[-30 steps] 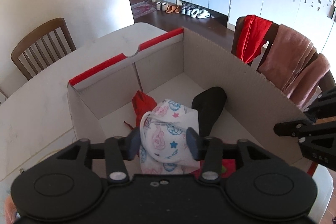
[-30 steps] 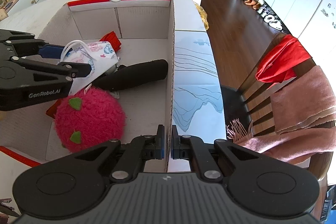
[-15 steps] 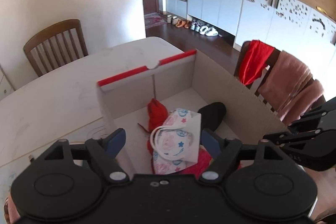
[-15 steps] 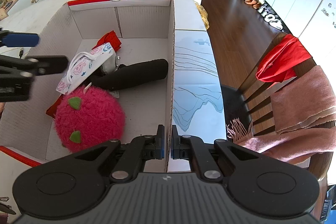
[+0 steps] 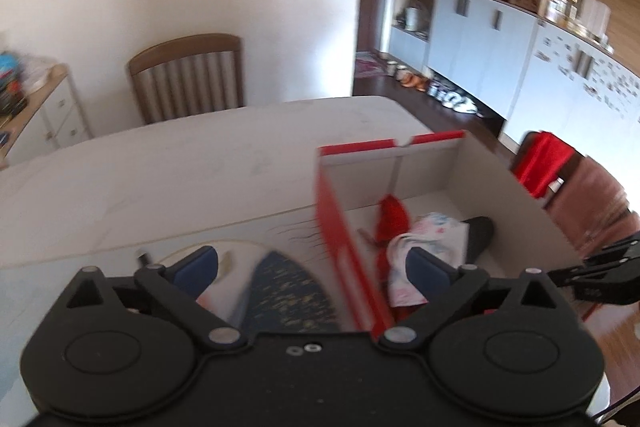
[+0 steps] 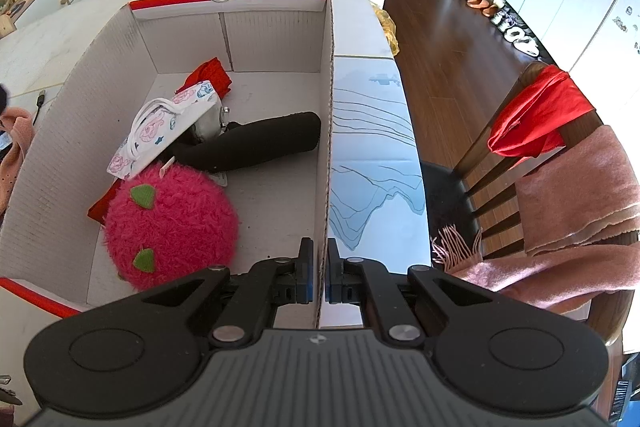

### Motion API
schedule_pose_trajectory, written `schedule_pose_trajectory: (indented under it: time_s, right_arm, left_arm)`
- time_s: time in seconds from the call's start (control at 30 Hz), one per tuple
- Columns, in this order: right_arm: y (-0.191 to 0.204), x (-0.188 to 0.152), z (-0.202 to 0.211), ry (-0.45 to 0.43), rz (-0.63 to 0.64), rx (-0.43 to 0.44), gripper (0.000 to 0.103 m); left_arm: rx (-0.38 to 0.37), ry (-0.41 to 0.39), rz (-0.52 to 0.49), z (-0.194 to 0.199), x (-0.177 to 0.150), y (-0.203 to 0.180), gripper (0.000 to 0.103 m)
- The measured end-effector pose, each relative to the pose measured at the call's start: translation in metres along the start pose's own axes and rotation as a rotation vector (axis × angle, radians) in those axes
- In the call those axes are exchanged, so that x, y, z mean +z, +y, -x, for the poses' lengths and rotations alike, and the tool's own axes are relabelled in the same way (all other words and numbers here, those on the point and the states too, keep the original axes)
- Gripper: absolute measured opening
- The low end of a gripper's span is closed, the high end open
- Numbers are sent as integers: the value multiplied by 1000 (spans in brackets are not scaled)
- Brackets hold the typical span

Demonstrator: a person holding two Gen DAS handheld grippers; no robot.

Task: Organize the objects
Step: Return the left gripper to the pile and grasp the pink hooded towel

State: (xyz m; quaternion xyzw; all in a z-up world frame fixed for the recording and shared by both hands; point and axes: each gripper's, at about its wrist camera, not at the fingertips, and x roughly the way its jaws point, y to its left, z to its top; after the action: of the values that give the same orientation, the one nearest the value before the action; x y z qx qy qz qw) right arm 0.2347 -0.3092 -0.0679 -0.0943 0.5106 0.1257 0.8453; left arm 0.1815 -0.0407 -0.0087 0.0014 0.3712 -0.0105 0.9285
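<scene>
**Box on worktop, mask lying loose inside**

Cardboard box (image 6: pixel 276 39) with red-edged flaps fills the left and centre of the right wrist view, standing on the pale worktop (image 6: pixel 372 27). Inside it, the patterned face mask (image 6: pixel 160 125) lies left of centre, leaning on a black cylindrical object (image 6: pixel 256 147) that stretches toward the right-hand wall. A red cloth (image 6: pixel 210 77) sits behind the mask near the far wall, and a fuzzy pink plush (image 6: pixel 170 223) with green spots crowds the lower left corner.

The right hand-held gripper (image 6: pixel 318 273) is clenched on the box's right wall, low in the frame, the cardboard edge pinched between its pads.

In the blurred left wrist view, the left hand-held gripper (image 5: pixel 312 265) stands released, its jaws having just been opening, with nothing gripped; the box's red-edged near wall (image 5: pixel 344 247) crosses the gap between them. A dark speckled object (image 5: pixel 286 293) lies outside the box at lower centre. A wooden chair (image 5: pixel 188 79) stands upper left beyond the worktop, and another chair draped with red and pink cloths (image 6: pixel 560 155) occupies the right.
</scene>
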Motion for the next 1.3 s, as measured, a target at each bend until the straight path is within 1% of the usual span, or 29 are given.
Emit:
schedule_pose_trajectory:
  time_s: [0.17, 0.37, 0.47, 0.57, 0.67, 0.73, 0.87, 0.93, 1.0, 1.03, 1.1, 1.17, 1.2, 1.23, 1.3]
  right_arm:
    - [1, 0, 0, 2, 3, 4, 4]
    - [2, 0, -1, 4, 0, 2, 4]
    - [2, 0, -1, 6, 0, -1, 4]
    - [2, 0, -1, 6, 0, -4, 4]
    - [2, 0, -1, 7, -1, -8, 4]
    - [3, 0, 0, 7, 0, -11, 4]
    - [4, 0, -1, 9, 0, -18, 4]
    - [4, 1, -1, 9, 1, -21, 4]
    - [4, 1, -1, 10, 2, -24, 4]
    - [5, 1, -1, 10, 3, -25, 4]
    - [5, 1, -1, 10, 3, -27, 4]
    - [5, 1, -1, 9, 2, -28, 4]
    - [5, 0, -1, 9, 1, -28, 4]
    - [5, 0, -1, 9, 1, -29, 4]
    - [5, 0, -1, 9, 1, -29, 4]
  left_arm:
    - [77, 22, 99, 7, -17, 41, 102]
    - [171, 71, 185, 11, -39, 84, 102]
    - [229, 94, 210, 9, -50, 105, 102]
    - [278, 128, 226, 5, -63, 122, 102]
    - [309, 166, 231, -4, -75, 135, 102]
    - [315, 183, 221, -8, -82, 139, 102]
    - [353, 211, 189, -19, -90, 144, 102]
    - [372, 225, 169, -24, -94, 145, 98]
    - [389, 239, 159, -29, -98, 149, 89]
    - [395, 247, 159, -31, -100, 150, 87]
    - [401, 260, 166, -33, -103, 153, 76]
    - [404, 270, 174, -34, -106, 155, 69]
    - [408, 269, 176, -33, -106, 155, 62]
    - [412, 266, 177, -32, -106, 155, 58]
    - [408, 261, 184, -28, -107, 156, 42]
